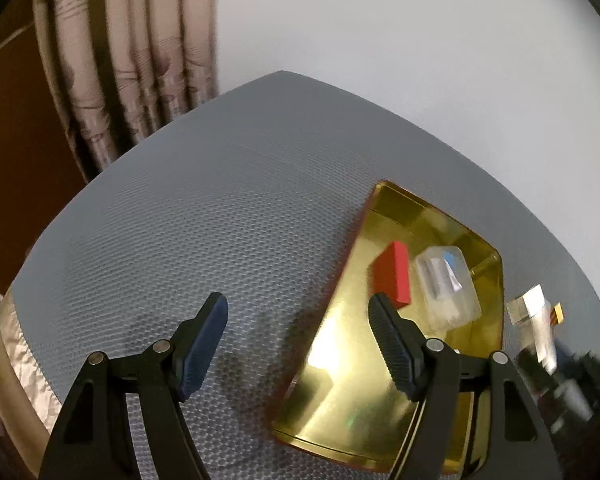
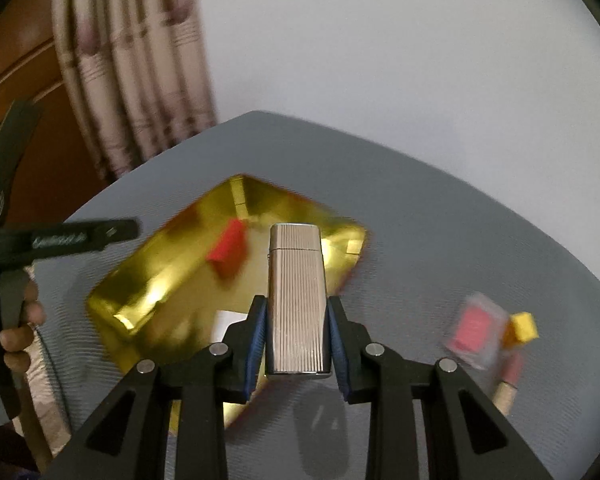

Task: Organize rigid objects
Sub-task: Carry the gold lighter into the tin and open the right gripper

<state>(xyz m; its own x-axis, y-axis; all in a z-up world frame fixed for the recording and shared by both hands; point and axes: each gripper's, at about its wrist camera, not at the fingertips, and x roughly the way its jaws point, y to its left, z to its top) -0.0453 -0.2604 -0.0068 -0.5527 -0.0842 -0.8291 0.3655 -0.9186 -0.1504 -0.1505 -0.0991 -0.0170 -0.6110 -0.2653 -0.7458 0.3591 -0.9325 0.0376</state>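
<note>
We note a grey table [image 2: 440, 240] carrying a gold tray [image 2: 172, 264] tilted diagonally across both views. The right gripper [image 2: 298, 344] angles down over the tray's near edge, jaws clamped on a silver lighter [image 2: 296, 300]; the lighter's long axis runs straight away from the camera, lid end pointing towards the tray's far side. The left gripper [image 1: 298, 344] slopes down over the tray's left rim, jaws apart with nothing between them. In the tray lie a clear plastic case [image 1: 446, 288] and a red block [image 1: 392, 276], side by side. A small yellow cube [image 2: 524, 326] rests on the table, right of the tray.
</note>
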